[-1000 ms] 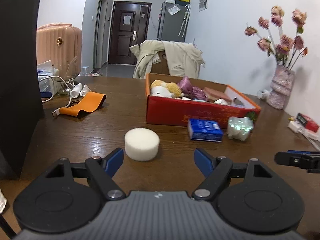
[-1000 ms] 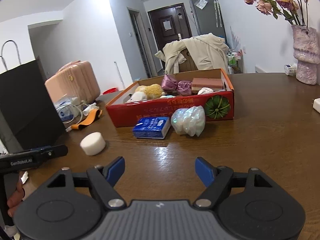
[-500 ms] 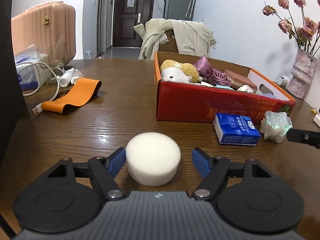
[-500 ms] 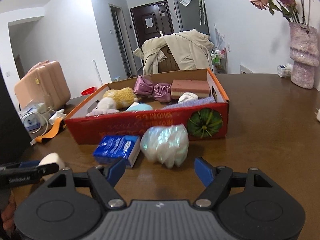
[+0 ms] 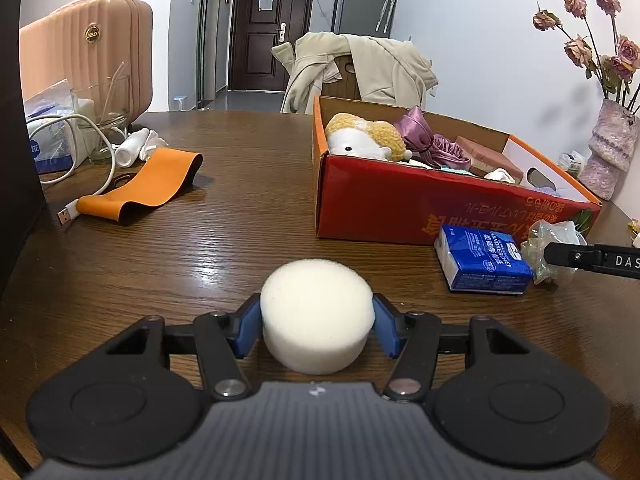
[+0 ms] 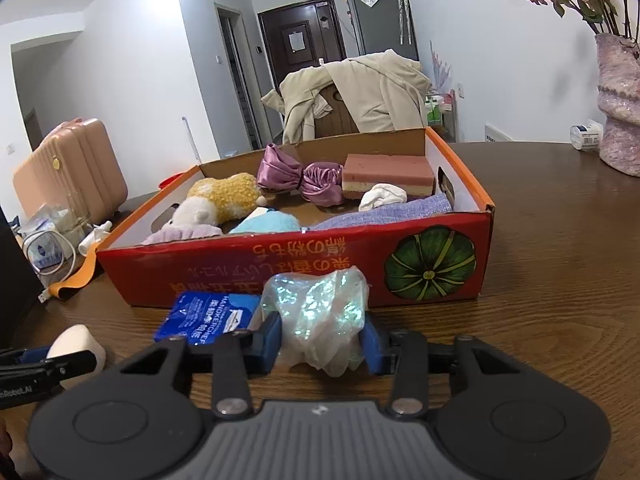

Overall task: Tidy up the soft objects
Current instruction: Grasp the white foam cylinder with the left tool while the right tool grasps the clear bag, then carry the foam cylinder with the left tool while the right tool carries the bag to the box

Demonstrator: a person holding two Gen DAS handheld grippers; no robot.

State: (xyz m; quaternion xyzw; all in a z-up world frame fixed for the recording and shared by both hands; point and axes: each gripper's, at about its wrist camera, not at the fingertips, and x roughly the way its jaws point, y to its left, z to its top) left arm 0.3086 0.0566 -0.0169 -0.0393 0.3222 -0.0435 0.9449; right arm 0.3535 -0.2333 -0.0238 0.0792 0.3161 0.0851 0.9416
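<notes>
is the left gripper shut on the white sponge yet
Shut on it: the left gripper has both blue fingers pressed against the sides of the white sponge, which sits on the table.

A dark brown wooden table with visible grain carries everything. On it sit a red cardboard box with orange rims, a blue tissue packet just in front of the box, a crumpled iridescent plastic bundle beside the packet, and a round white foam sponge. Toward the far left lie a curled orange strap, a white USB cable and a clear glass cup. A pink textured vase stands at the far right edge.
</notes>
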